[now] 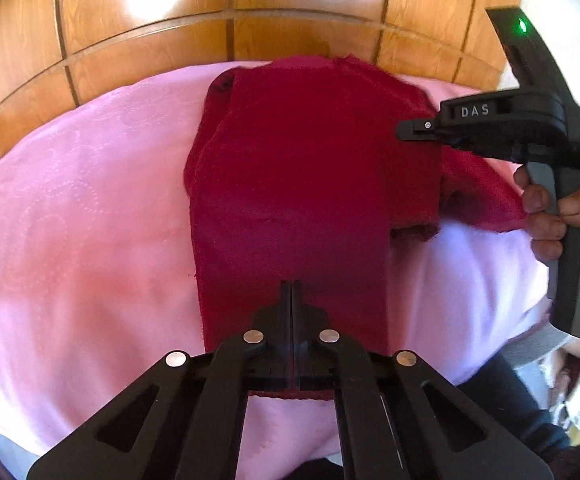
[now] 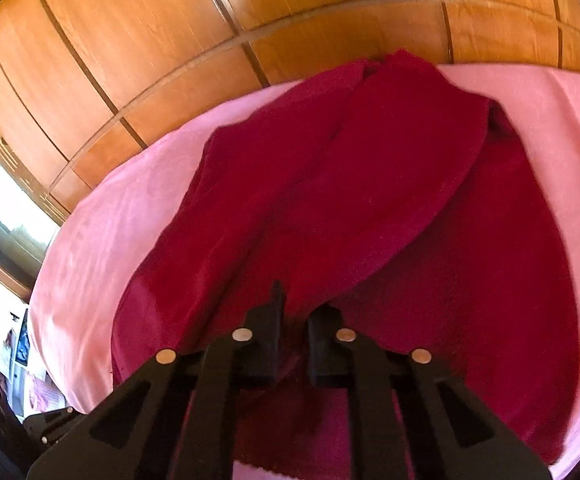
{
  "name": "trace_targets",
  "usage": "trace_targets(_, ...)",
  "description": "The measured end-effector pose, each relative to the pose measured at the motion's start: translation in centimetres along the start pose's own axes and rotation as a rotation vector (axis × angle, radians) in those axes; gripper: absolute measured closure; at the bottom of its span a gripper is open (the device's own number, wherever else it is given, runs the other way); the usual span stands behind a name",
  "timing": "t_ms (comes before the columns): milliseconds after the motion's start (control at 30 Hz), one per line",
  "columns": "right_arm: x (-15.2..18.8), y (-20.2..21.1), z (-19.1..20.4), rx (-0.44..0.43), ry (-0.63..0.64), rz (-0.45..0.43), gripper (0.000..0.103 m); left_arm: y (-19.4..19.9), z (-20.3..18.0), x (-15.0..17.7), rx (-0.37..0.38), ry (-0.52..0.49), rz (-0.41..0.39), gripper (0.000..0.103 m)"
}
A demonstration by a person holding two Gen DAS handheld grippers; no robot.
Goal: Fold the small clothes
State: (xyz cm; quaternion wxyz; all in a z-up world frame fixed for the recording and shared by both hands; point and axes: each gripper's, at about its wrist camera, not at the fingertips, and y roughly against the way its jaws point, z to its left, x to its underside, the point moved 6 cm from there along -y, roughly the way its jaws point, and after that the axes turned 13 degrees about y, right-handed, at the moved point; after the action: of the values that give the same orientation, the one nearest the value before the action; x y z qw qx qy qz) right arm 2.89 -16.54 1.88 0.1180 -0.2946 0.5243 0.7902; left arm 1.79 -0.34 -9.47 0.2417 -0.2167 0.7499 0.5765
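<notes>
Ahead of both grippers, across the pink bedsheet (image 1: 70, 208), lies the dark red garment (image 1: 290, 168), seemingly soft, light and floppy, best taken at hems, where the left gripper (image 1: 291, 292) and right gripper (image 2: 294, 312) each pinch its cloth.

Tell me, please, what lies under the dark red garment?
The dark red garment lies on a pink bedsheet, which shows all around it. Whatever sits beneath the sheet is covered and cannot be seen.
</notes>
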Motion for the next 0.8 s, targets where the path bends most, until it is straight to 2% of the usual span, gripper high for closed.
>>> trace_targets(67,-0.5,2.0,-0.6,0.000,0.008,-0.032,0.096,1.3,0.3,-0.8,0.039,0.007,-0.018,0.103)
trace_targets(167,-1.5,5.7,-3.0,0.061,0.022,-0.083,0.096,3.6,1.6,-3.0,0.110,0.071,-0.052,0.103)
trace_targets(300,-3.2,9.3,-8.3,0.216,0.005,-0.138,0.096,5.9,5.6,-7.4,0.139,0.189,-0.126,0.103)
trace_targets(433,-4.4,11.5,-15.9,0.393,-0.064,-0.146,0.096,5.9,10.8,-13.0,0.063,0.286,-0.210,0.103)
trace_targets(600,-5.3,12.2,-24.8,0.577,-0.152,-0.105,0.096,3.4,17.7,-19.9,-0.123,0.388,-0.244,0.103)
trace_targets(700,-5.4,12.5,-28.2,0.652,-0.181,-0.073,0.096,2.1,20.6,-22.8,-0.230,0.411,-0.253,0.103)
trace_targets(733,-5.6,12.2,-29.5,0.677,-0.192,-0.057,0.096,1.6,21.1,-23.6,-0.243,0.420,-0.248,0.103)
trace_targets(800,-5.8,11.5,-31.8,0.738,-0.195,-0.020,0.096,1.8,20.4,-24.2,-0.204,0.415,-0.260,0.103)
